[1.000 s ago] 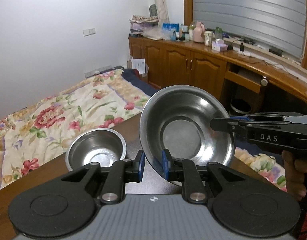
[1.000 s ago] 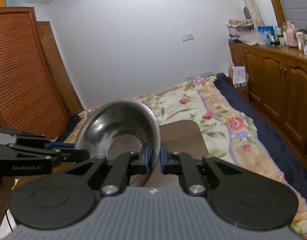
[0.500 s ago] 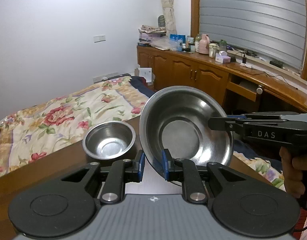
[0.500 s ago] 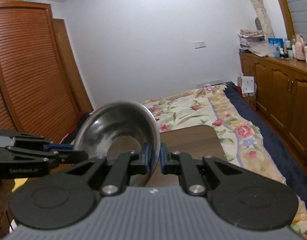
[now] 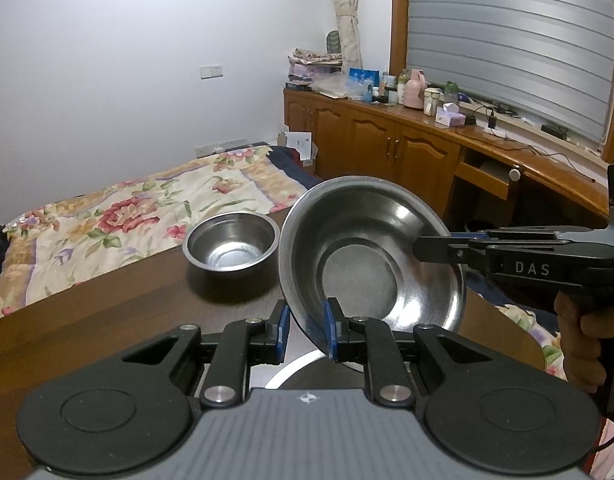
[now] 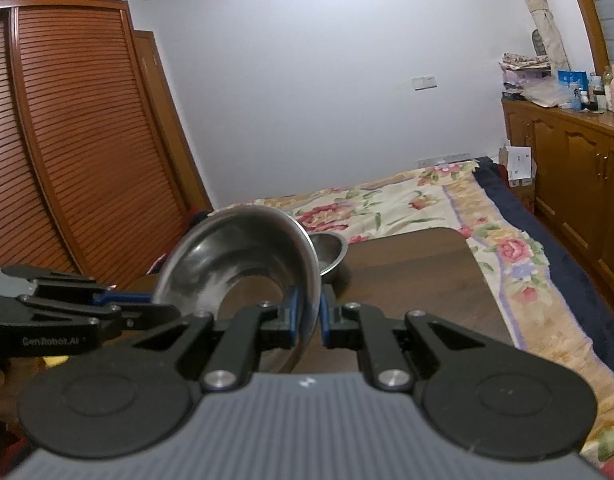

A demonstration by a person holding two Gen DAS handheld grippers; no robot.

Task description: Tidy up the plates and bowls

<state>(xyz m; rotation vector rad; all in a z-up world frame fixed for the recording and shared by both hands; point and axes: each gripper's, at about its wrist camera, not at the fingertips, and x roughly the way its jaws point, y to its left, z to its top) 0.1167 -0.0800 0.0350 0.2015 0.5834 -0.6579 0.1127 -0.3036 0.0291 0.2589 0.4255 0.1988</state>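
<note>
**Two grippers hold one steel plate above a dark surface**

Two steel dishes are in view: one wide, shallow plate [image 5: 371,256] and one small bowl [image 5: 231,244]. A curved pale rim, possibly of a third dish, shows below the plate, mostly hidden.

The plate is lifted and tilted, its hollow facing the left camera. The left gripper [image 5: 305,330] is narrowed on the plate's near rim, its blue pads on either side of the edge. The right gripper [image 6: 307,314] is clamped tight on the rim at the opposite side. A hand [image 5: 583,340] grips the right gripper's handle.

The bowl stands upright on the surface [image 5: 107,320], near its far edge, just beside the plate and apart from it.

Beyond the surface lies one bed [image 5: 119,216] with a floral cover. One wooden cabinet [image 5: 387,152] runs along the window wall, its top crowded with bottles and boxes.
</note>
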